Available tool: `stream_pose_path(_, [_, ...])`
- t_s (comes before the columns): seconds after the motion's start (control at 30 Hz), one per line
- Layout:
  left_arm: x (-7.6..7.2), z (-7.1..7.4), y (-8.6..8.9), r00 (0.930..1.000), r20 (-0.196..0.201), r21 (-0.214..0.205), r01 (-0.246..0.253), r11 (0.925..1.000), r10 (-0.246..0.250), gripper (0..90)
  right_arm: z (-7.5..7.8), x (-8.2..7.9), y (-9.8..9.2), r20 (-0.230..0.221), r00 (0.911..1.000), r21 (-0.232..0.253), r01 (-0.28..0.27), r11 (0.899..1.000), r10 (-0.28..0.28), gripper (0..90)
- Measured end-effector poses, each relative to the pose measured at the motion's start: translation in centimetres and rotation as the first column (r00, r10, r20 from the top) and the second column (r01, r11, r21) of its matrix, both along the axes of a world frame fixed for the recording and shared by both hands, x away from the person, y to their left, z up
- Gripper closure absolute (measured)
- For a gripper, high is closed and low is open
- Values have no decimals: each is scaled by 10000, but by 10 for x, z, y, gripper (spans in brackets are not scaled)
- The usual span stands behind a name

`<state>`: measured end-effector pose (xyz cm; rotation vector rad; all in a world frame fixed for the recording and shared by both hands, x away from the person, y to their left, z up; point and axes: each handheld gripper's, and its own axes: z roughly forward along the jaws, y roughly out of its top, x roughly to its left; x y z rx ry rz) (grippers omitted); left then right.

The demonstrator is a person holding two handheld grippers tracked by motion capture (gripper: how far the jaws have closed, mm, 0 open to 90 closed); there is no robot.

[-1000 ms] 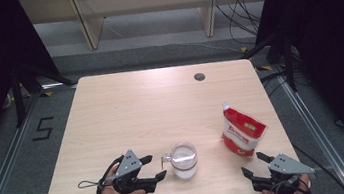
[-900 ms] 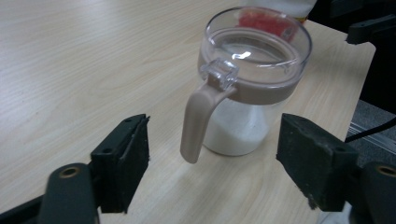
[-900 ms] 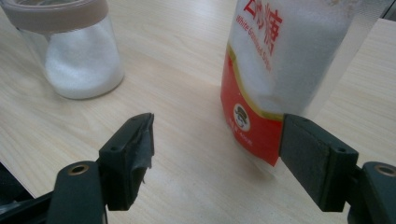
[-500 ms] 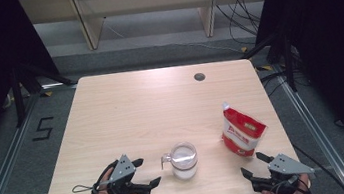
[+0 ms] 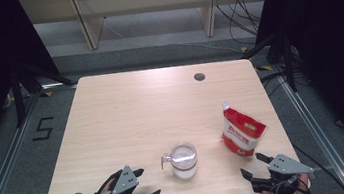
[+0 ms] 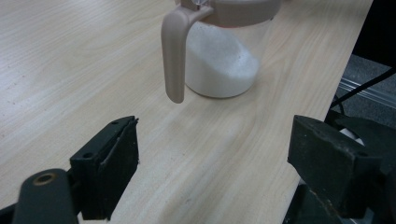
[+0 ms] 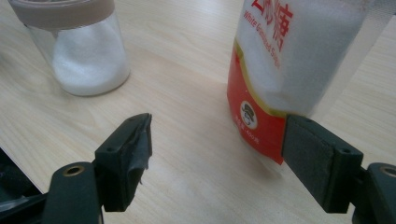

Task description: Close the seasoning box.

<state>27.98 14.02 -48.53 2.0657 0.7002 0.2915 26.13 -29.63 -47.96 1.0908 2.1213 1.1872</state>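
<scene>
A clear jar (image 5: 184,160) with a beige lid and side handle holds white granules near the table's front edge. In the left gripper view the jar (image 6: 219,60) stands ahead with its handle (image 6: 173,56) toward me. My left gripper (image 5: 148,183) (image 6: 215,154) sits left of it, apart from it. It is open, its jaws have just been opening, and nothing is between them. A red and white sugar bag (image 5: 242,130) (image 7: 289,60) stands upright at the right. My right gripper (image 5: 251,164) (image 7: 217,149) is open just in front of the bag, and the jar (image 7: 79,46) is off to its left.
The light wooden table (image 5: 161,108) has a small dark cable hole (image 5: 199,76) near its far edge. Both grippers rest at the near edge, with the person's hands behind them. Dark curtains, floor rails and cables surround the table.
My left gripper has drawn back from the jar's handle toward the near table edge, and its jaws stand wider. The right gripper, jar and bag have kept their places.
</scene>
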Motion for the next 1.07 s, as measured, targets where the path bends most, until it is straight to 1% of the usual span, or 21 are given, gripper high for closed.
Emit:
stream_pose_path(0.1, [-1,-3,0,9999,-1,162,121,9998,-121,160,0,0,1,-70,10000,139,-39,9999,40,259])
stream_pose_path(0.13, [-3,-4,-1,10000,1,86,31,10000,-31,160,0,-1,1,-232,9997,124,-24,9999,27,259])
stream_pose_path(0.17, [-2,-3,0,9996,90,303,277,9992,-280,160,0,-1,2,-240,9997,175,-37,9998,41,258])
stream_pose_path(0.2, [-2,-4,0,9996,65,262,255,9993,-257,160,0,-1,1,-100,9999,-38,23,10000,-23,258])
stream_pose_path(0.23, [-4,-6,-1,9999,58,173,94,9998,-95,160,0,-1,1,-129,9999,5,8,10000,-8,258])
stream_pose_path(0.27, [-4,-5,1,9999,15,488,155,9987,-156,160,-1,0,2,-81,10000,-6,-11,10000,11,258])
stream_pose_path(0.3, [-6,-7,-1,9999,1,342,139,9993,-139,160,-1,-1,2,-177,9998,69,-24,10000,25,258])
stream_pose_path(0.37, [-6,-10,-3,10000,42,407,62,9992,-63,161,-1,-1,2,-174,9998,33,-36,10000,37,259])
stream_pose_path(0.43, [-5,-10,-1,9998,122,751,114,9971,-123,160,-1,-1,2,-158,9998,-51,-89,9999,89,259])
stream_pose_path(0.47, [-6,-11,-3,10000,81,537,33,9986,-37,161,-1,-1,2,-165,9998,-65,-108,9999,107,259])
stream_pose_path(0.53, [-5,-10,-2,9999,145,687,55,9976,-65,161,-1,-1,2,-187,9998,-66,-110,9999,109,259])
stream_pose_path(0.57, [-5,-9,-2,10000,11,593,61,9982,-62,161,-1,-1,2,-157,9998,-87,-99,9999,97,259])
stream_pose_path(0.67, [-4,-10,-1,10000,85,650,24,9979,-30,161,-1,0,2,-159,9999,-4,-49,10000,49,258])
stream_pose_path(0.7, [-4,-10,-1,9998,157,613,125,9980,-135,161,-1,-1,2,-173,9998,-59,-13,10000,12,258])
stream_pose_path(0.73, [-5,-11,-2,9999,116,512,7,9987,-13,161,-1,0,2,-159,9999,21,-57,10000,58,258])
stream_pose_path(0.8, [-4,-11,-2,9999,147,547,-5,9985,-3,161,-1,-1,2,-318,9995,89,13,10000,-10,258])
stream_pose_path(0.93, [-4,-11,-2,9999,133,628,7,9980,-16,161,-2,-1,1,-275,9996,-56,-50,10000,49,258])
stream_pose_path(0.97, [-4,-11,-3,10000,75,412,-39,9991,36,161,-2,-1,1,-291,9996,-81,8,10000,-11,258])
stream_pose_path(1.0, [-3,-10,0,9997,-15,781,224,9967,-224,161,-2,0,0,-282,9996,-69,38,10000,-40,258])
stream_pose_path(1.03, [-2,-10,1,9998,18,896,182,9958,-184,161,-2,0,-1,-418,9991,-12,-12,10000,11,257])
stream_pose_path(1.07, [-2,-12,-1,9999,136,660,44,9978,-53,161,-3,0,-2,-285,9995,-149,103,9998,-107,256])
